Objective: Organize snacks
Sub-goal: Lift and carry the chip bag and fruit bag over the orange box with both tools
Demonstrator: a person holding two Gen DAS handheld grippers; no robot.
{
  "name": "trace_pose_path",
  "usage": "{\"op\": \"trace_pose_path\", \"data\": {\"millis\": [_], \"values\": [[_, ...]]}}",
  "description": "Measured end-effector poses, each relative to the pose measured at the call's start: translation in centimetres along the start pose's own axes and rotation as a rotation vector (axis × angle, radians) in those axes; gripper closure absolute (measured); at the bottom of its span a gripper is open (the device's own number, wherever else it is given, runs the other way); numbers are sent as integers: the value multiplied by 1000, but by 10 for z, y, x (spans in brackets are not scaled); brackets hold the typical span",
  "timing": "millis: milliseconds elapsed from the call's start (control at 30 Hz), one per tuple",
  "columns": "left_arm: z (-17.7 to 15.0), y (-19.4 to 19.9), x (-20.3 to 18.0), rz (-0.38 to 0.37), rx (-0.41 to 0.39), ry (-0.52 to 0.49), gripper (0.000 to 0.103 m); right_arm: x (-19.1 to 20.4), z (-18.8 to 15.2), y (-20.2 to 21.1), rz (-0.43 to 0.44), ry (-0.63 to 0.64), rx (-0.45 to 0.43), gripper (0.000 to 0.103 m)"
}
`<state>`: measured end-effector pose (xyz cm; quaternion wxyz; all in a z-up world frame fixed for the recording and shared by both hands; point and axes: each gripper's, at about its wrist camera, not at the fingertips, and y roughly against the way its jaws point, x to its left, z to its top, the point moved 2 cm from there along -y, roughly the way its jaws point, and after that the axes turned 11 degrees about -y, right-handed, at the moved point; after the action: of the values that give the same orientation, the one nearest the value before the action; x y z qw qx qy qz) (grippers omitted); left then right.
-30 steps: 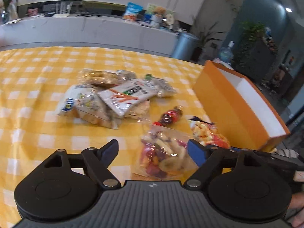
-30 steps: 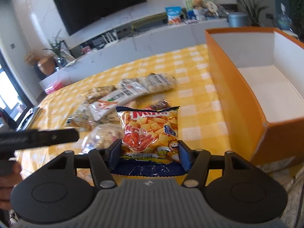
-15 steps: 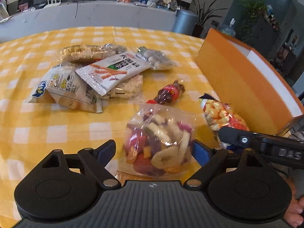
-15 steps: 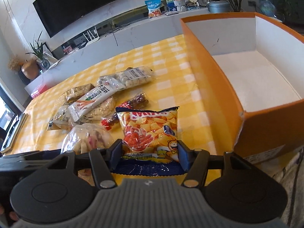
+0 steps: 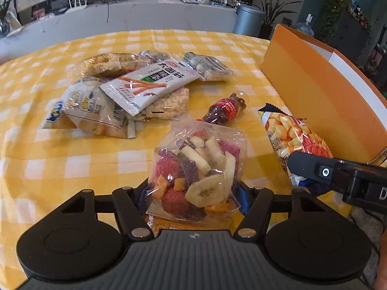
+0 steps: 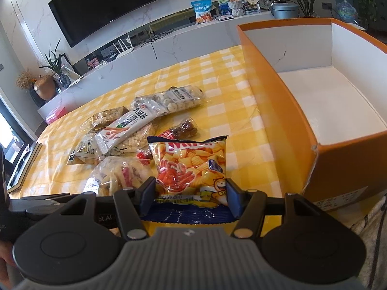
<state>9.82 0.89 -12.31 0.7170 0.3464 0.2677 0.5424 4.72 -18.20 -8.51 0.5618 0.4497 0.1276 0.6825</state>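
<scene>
Since a second ago, the left claw (image 5: 192, 193) has come down and forward over the clear bag of dried fruit (image 5: 197, 176), which now sits between its blue fingers; the jaws are closing, and whether the pads already press the bag cannot be told. Right claw (image 6: 191, 194) has kept its place, half open and clamped on the lower edge of the orange chip bag (image 6: 191, 166), which lies on the yellow checked table (image 5: 72, 149) just beside the orange box (image 6: 314, 111). More snack packets (image 5: 130, 91) and a small bottle-shaped candy pack (image 5: 226, 107) lie farther back.
</scene>
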Motion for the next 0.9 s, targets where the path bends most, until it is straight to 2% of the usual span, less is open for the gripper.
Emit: {"op": "trace_pose_path", "data": {"millis": [100,200,267,333,500,633,800,900], "values": [[-1,16,3,4,-34,11,27,3,2,11,43,-10,-17,44],[1,38,8,-9,-77,58,27,6,11,35,142,-31,-31,44],[9,51,11,-28,-114,87,27,5,21,58,209,-41,-66,44],[20,64,10,-48,-155,117,27,0,33,80,235,-40,-121,44],[51,83,-2,-114,-243,166,27,-33,63,118,194,-49,-224,44],[73,85,-23,-180,-285,152,27,-72,74,128,79,-111,-300,44],[99,70,-59,-263,-280,115,27,-109,75,125,20,-170,-309,43],[114,54,-79,-296,-225,117,27,-120,75,125,20,-197,-316,43]]}}
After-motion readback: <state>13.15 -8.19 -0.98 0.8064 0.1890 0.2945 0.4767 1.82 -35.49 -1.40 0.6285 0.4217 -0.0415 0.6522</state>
